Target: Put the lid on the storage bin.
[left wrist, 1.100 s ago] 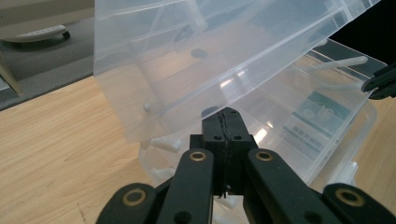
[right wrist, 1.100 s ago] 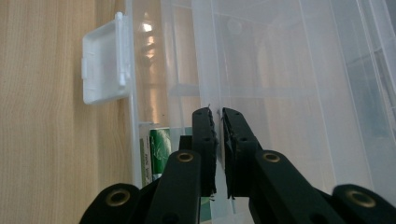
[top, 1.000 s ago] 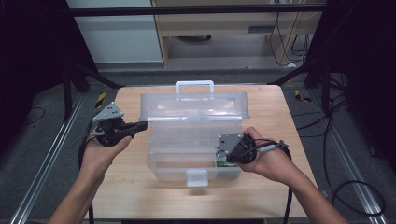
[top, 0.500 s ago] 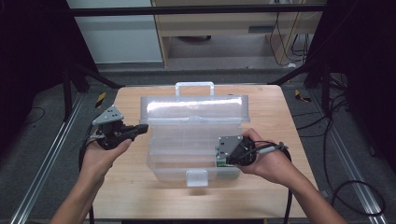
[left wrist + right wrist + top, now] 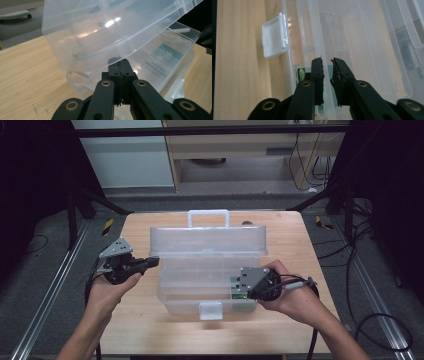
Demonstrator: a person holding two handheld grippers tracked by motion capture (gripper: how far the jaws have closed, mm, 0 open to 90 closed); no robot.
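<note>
Clear plastic box (image 5: pixel 210 270) sits mid-surface (image 5: pixel 280 335), white latch (image 5: pixel 210 310) on its near wall, carry handle (image 5: pixel 208 217) at the far edge.

Right hand-held gripper (image 5: pixel 239 285) is at the box's near right corner; in the right gripper view its jaws stand a narrow gap apart, with a thin clear rim of the box running into that gap. Contact cannot be confirmed.

Left hand-held gripper (image 5: pixel 150 262) is at the box's left side, jaws pressed together on nothing, tips just under the raised lid (image 5: pixel 105 32).

Handling judgement: thin-walled, light, glossy, so likely slippery and flexible under a pinch. Best hold is a rim edge or the handle; the base probably needs steadying or it will slide.

Versus half a second ago: the lid has swung further up, its front face now more upright. The left hand-held gripper has moved in toward the lid; the right has barely shifted.
</note>
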